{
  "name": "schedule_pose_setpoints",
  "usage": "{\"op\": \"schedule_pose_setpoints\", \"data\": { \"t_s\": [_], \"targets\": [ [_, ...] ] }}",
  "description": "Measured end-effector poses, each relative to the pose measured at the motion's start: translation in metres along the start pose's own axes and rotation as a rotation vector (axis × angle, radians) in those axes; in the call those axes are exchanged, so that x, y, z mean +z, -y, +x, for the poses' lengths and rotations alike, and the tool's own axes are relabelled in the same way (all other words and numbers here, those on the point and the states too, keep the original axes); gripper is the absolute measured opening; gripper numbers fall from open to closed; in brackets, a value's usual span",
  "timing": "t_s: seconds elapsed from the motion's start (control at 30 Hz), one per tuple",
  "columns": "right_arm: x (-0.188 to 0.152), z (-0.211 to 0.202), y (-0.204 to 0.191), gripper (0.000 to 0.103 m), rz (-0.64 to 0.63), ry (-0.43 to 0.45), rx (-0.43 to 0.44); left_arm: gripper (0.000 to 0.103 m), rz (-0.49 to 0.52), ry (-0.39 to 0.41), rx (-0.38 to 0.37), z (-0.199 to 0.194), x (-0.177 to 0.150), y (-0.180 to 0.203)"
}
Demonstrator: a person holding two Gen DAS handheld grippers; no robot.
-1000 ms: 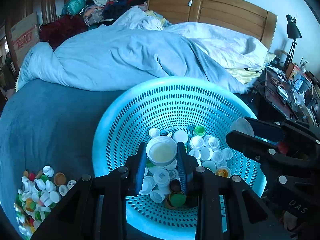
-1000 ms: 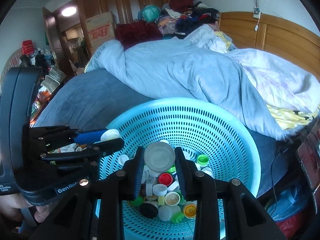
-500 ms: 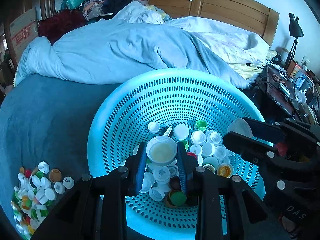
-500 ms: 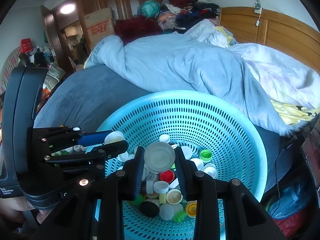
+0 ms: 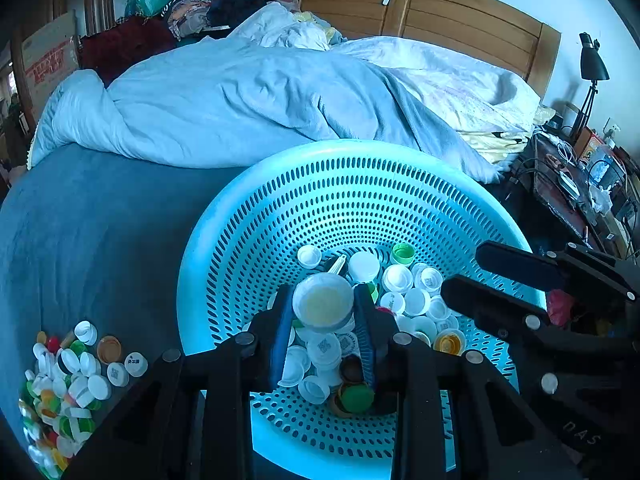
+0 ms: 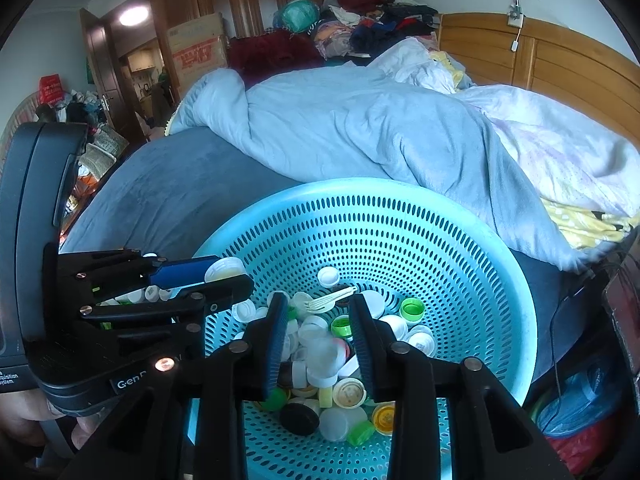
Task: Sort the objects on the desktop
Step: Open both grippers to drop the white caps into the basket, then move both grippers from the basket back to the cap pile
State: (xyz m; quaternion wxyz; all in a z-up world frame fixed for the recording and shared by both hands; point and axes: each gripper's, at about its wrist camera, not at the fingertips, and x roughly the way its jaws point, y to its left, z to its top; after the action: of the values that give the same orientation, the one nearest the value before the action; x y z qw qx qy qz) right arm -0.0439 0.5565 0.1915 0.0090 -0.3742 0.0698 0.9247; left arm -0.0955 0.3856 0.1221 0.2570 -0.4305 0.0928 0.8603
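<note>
A turquoise perforated basket (image 5: 360,148) on the bed holds several bottle caps and a white plastic fork (image 6: 332,300). My left gripper (image 5: 322,292) hangs over the basket. Its jaws are opening, and a white cap (image 5: 322,308) with a yellowish inside is still pinched between the pads. From the right wrist view the left gripper (image 6: 234,272) and that cap (image 6: 224,270) show at the left. My right gripper (image 6: 317,304) is opening, with nothing pressed between the pads. A blurred whitish lid (image 6: 324,356) lies loose below them among the caps. The right gripper (image 5: 466,272) shows bare in the left wrist view.
A heap of mixed caps (image 5: 68,376) lies on the blue bed cover left of the basket. A crumpled pale blue duvet (image 5: 240,100) fills the bed behind it. A cluttered bedside table (image 5: 568,200) and a black lamp (image 5: 592,64) stand at the right.
The right gripper's jaws have spread and the grey-white lid they held has dropped among the caps in the basket. The left gripper keeps its white cap over the basket.
</note>
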Motion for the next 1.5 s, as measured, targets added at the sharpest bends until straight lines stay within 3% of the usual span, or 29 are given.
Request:
{"op": "schedule_pose_setpoints", "data": {
  "t_s": [0.3,0.43,0.57,0.77,0.87,0.97,1.13,1.33,1.5],
  "targets": [
    [0.000,-0.001,-0.002,0.069,0.008,0.013,0.003,0.035,-0.021,0.006,-0.005,-0.003,-0.006,-0.013],
    [0.001,-0.006,-0.013,0.074,-0.008,0.040,0.036,0.037,-0.036,0.040,0.027,-0.023,-0.028,-0.046],
    [0.000,-0.008,-0.035,0.078,-0.060,0.068,0.065,0.042,-0.158,0.092,0.149,-0.058,-0.088,-0.130],
    [-0.007,0.010,-0.080,0.079,-0.136,0.024,0.136,0.042,-0.508,0.107,0.377,-0.114,-0.224,-0.278],
    [-0.013,0.016,-0.102,0.079,-0.168,-0.003,0.164,0.042,-0.626,0.085,0.466,-0.137,-0.284,-0.328],
    [-0.020,0.020,-0.120,0.079,-0.208,-0.027,0.177,0.042,-0.677,0.064,0.536,-0.154,-0.323,-0.360],
    [-0.025,0.025,-0.144,0.079,-0.235,-0.062,0.182,0.042,-0.645,-0.041,0.512,-0.141,-0.357,-0.391],
    [-0.026,0.024,-0.172,0.079,-0.294,-0.076,0.170,0.042,-0.536,-0.016,0.444,-0.118,-0.350,-0.394],
    [-0.027,0.028,-0.195,0.079,-0.324,-0.095,0.178,0.042,-0.548,0.024,0.398,-0.114,-0.344,-0.402]
  ]
}}
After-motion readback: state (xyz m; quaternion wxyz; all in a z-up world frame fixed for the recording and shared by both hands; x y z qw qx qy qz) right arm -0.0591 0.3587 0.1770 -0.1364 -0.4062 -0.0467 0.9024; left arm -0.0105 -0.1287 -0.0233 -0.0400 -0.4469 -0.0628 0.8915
